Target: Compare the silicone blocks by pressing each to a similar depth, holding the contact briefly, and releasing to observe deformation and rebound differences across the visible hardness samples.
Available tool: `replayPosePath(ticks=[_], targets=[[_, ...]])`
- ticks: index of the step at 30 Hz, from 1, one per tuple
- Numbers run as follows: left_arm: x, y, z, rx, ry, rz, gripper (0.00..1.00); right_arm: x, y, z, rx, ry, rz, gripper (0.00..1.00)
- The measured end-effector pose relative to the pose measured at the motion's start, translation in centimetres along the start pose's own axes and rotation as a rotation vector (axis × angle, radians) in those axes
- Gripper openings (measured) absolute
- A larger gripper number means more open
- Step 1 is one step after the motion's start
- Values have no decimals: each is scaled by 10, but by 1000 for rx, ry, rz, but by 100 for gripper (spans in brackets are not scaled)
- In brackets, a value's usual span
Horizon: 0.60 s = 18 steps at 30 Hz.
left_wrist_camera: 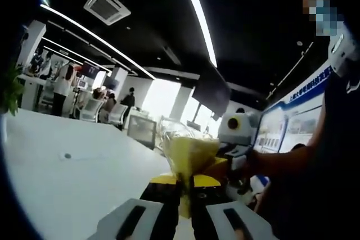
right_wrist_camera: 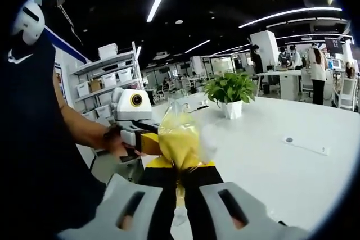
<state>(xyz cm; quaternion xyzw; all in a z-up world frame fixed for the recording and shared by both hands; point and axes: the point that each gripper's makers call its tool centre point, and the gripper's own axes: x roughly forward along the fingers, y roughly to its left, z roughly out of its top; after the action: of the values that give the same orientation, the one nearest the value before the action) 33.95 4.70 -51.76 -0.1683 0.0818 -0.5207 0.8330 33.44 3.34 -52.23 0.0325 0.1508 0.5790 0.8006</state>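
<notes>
Room: open office; we see ceiling light strips (left_wrist_camera: pixel 197 15), shelves with bins (right_wrist_camera: pixel 109 80) and a potted plant (right_wrist_camera: pixel 230 95) on a long white table (right_wrist_camera: pixel 292 161).
Surface: the white table lies under both of our grippers.
Held item: a clear plastic bag with yellow contents (left_wrist_camera: pixel 188 158); we cannot tell whether these are the silicone samples.
Left gripper (left_wrist_camera: pixel 185 195): jaws clenched on the bag's lower end, lifting it off the table.
Right gripper (right_wrist_camera: pixel 181 186): jaws clamped on the same bag (right_wrist_camera: pixel 179 139) from the opposite side.
Reason for hold: we judge the two-sided grip steadies the limp bag in the air for opening or setting down.
Blocks: none laid out for pressing.
Person: dark sleeve and bare forearm (right_wrist_camera: pixel 84 130) behind the grippers.
</notes>
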Motion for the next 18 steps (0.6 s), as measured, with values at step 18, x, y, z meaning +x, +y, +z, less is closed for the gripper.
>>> replayPosePath(ticks=[18], targets=[[-4, 1, 3, 18, 5, 29, 5, 4, -1, 4, -6, 10, 25, 0]])
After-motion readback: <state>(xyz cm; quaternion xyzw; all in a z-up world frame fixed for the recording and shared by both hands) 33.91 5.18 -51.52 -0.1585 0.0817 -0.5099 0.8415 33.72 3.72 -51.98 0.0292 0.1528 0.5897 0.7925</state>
